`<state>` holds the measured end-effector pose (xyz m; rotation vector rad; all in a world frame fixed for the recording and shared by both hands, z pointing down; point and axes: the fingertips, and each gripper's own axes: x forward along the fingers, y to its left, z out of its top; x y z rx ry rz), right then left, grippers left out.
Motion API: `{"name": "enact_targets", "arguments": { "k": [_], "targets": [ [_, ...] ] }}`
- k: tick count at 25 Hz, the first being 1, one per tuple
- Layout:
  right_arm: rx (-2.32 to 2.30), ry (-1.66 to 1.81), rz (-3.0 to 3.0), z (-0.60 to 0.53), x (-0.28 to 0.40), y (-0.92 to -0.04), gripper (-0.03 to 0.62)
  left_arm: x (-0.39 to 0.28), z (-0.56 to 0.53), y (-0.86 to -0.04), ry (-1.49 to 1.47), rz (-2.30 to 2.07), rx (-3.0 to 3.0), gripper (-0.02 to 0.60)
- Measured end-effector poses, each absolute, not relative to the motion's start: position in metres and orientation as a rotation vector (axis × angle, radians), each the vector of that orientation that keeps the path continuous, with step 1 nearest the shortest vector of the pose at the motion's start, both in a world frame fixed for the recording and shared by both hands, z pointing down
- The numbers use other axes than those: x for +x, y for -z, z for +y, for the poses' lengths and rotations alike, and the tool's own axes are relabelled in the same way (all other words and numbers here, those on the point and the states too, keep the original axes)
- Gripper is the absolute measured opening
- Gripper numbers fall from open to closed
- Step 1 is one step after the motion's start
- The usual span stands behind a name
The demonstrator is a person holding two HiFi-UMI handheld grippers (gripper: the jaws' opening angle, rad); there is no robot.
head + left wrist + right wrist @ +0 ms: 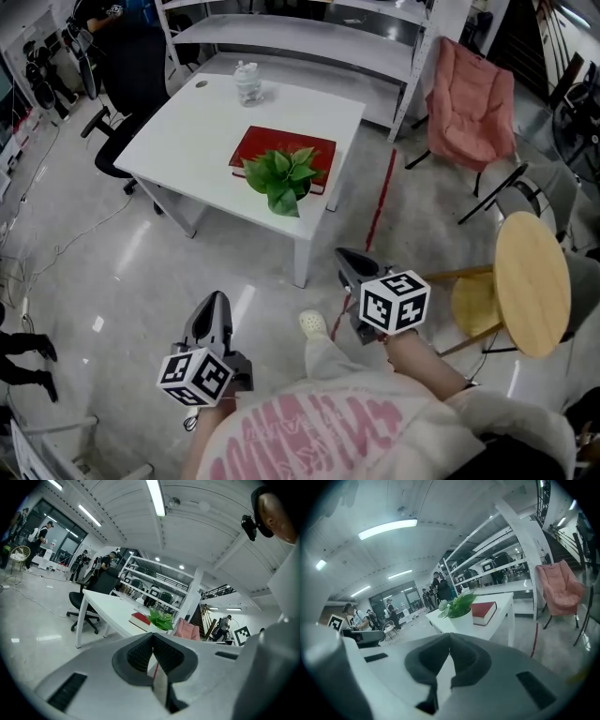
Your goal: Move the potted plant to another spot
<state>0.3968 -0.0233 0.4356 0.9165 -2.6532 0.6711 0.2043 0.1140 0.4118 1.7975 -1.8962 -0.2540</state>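
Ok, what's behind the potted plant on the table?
A red book lies flat on the white table just behind the potted plant. Its leaves cover the book's near edge, so whether they touch is hidden.

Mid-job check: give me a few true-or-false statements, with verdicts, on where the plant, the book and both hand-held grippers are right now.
1. The potted plant stands on the white table. True.
2. The right hand-held gripper holds the plant. False: its jaws are shut on nothing, over the floor short of the table.
3. The left hand-held gripper has its jaws together with nothing between them. True.
4. The red book lies on the floor. False: it lies on the table, by the plant.
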Motion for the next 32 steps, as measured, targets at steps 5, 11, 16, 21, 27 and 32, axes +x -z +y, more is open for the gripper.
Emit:
{"name": "enact_targets", "arguments": {
  "k": [5, 11, 16, 21, 27, 32],
  "targets": [
    [0.869, -0.689, -2.685, -0.075, 0.381, -0.436, 0.006, 0.197, 0.068, -0.412, 0.243, -1.909, 1.792, 0.003],
    [0.799, -0.7, -2.702, -0.118, 0.363, -0.444, 0.006, 0.183, 0.034, -0.42, 0.259, -1.918, 1.722, 0.003],
    [0.734, -0.758, -2.657, -0.135, 0.354, -0.472, 0.006, 0.174, 0.021, -0.436, 0.247, -1.926, 1.66, 0.003],
    [0.59, -0.671, -2.627, -0.137, 0.336, -0.496, 0.129, 0.17, 0.009, -0.449, 0.246, -1.918, 1.617, 0.003],
    [0.441, -0.543, -2.657, -0.135, 0.311, -0.498, 0.398, 0.166, 0.0, -0.456, 0.239, -1.918, 1.586, 0.003],
    [0.395, -0.367, -2.682, -0.139, 0.292, -0.491, 0.488, 0.156, 0.006, -0.459, 0.25, -1.947, 1.539, 0.003]
  ]
}}
